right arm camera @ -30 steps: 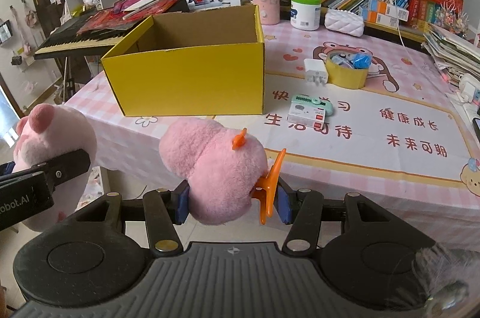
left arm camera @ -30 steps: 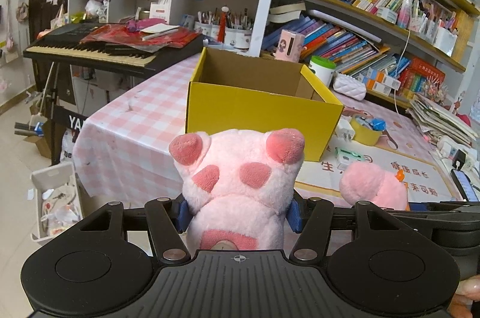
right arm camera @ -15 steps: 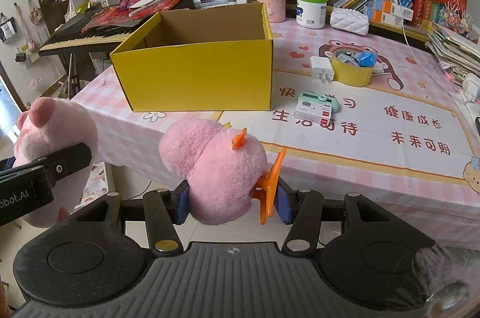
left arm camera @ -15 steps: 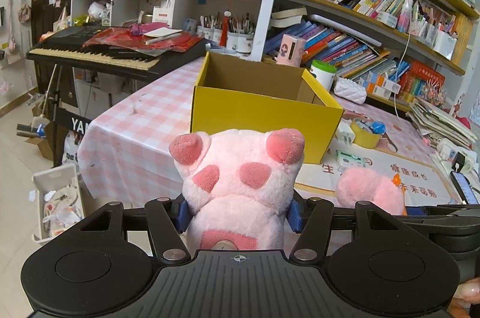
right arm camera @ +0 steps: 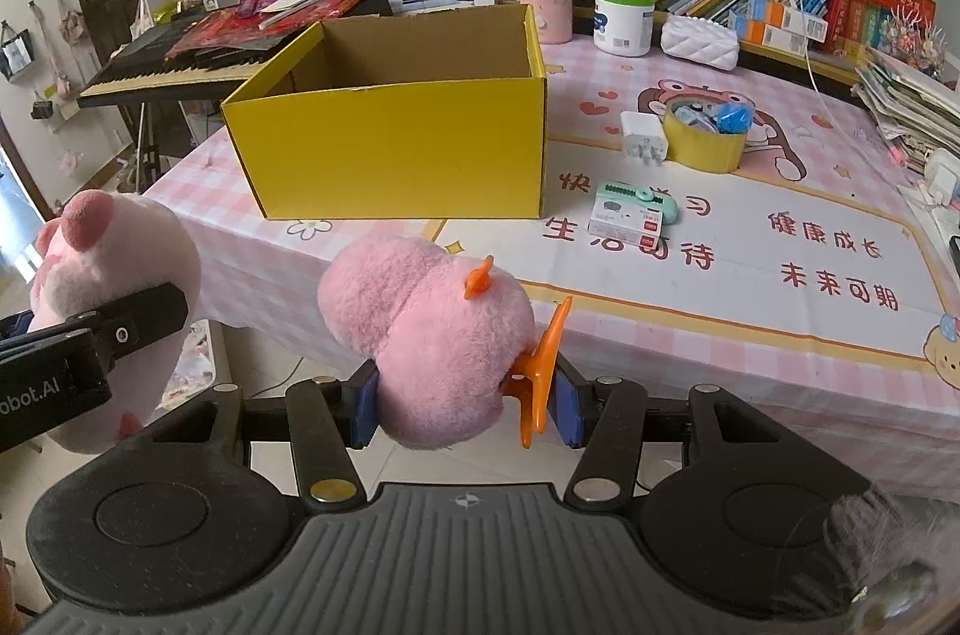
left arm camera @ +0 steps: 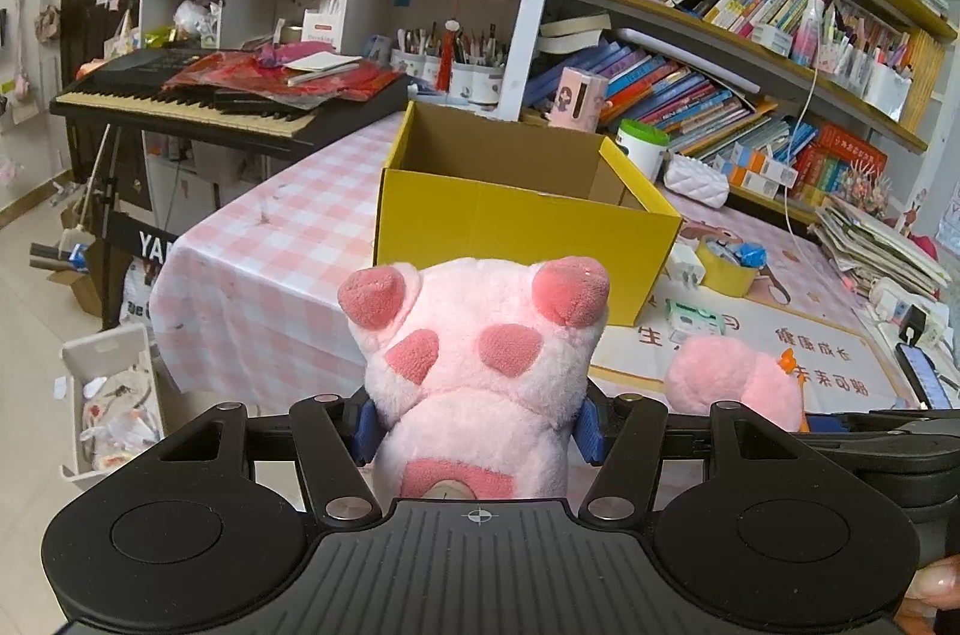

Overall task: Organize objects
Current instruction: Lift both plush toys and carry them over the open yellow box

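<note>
My left gripper (left arm camera: 477, 434) is shut on a pale pink plush pig (left arm camera: 480, 365) with darker pink ears and spots, held in the air in front of the table's near edge. It also shows at the left of the right wrist view (right arm camera: 114, 275). My right gripper (right arm camera: 462, 410) is shut on a pink plush toy with orange feet (right arm camera: 432, 341), also off the table; it shows in the left wrist view (left arm camera: 732, 383) too. An open, empty yellow cardboard box (left arm camera: 516, 215) (right arm camera: 396, 143) stands on the table ahead of both grippers.
The pink checked table (right arm camera: 750, 275) carries a white charger (right arm camera: 643, 143), a yellow tape ring with small items (right arm camera: 705, 140), a small green-and-white box (right arm camera: 627, 218) and a white jar (right arm camera: 623, 18). A keyboard (left arm camera: 198, 95) stands left; bookshelves (left arm camera: 750, 11) behind; a white floor bin (left arm camera: 111, 395) left.
Both grippers have risen slightly and moved a little toward the table, still holding their toys. The yellow box looks nearer and is seen more from above.
</note>
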A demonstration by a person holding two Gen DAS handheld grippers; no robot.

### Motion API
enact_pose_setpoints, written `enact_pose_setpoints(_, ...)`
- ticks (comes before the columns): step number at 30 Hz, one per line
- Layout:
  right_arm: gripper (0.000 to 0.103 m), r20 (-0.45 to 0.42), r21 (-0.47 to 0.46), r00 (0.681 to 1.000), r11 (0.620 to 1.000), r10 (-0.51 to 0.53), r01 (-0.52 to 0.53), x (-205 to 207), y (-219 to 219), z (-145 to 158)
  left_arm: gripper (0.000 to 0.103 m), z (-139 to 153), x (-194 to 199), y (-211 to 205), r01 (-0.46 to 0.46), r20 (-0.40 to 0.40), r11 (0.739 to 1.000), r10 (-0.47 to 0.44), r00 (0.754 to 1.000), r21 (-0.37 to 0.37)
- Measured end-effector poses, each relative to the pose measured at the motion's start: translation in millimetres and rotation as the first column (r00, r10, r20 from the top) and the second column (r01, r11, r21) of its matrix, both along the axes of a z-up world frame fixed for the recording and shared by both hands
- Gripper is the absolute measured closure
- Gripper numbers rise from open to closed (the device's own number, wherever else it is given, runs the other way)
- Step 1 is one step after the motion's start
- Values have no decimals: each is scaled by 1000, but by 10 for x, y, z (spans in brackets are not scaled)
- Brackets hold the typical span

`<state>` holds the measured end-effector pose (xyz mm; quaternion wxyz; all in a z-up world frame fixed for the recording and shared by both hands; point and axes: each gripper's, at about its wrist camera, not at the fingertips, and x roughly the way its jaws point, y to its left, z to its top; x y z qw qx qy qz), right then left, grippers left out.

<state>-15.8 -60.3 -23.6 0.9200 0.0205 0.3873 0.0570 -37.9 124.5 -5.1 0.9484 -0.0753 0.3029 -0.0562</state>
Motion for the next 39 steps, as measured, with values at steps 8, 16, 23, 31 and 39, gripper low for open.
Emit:
enact_pose_setpoints(8, 52, 12, 4, 1000, 1000, 9, -9, 78, 4, 0, 45, 11, 122, -17, 2, 13, 1000, -2, 1000, -14)
enact_pose_setpoints(16, 52, 28, 1, 999, 999, 37, -37, 359, 61, 48, 45, 46, 311, 17, -21, 28, 1000, 22, 999, -6)
enact_pose_setpoints(23, 52, 120, 8, 991, 999, 52, -53, 670, 76, 259, 45, 183, 544, 0, -28, 94, 999, 26, 995, 21)
enact_pose_setpoints(31, 52, 179, 22, 982, 998, 58, -62, 1178, 30, 452, 45, 295, 975, -49, -41, 144, 998, 35, 989, 44)
enact_pose_setpoints(39, 52, 201, 12, 977, 997, 76, -80, 1731, -33, 465, 45, 342, 1438, -190, -62, 159, 996, 51, 986, 63)
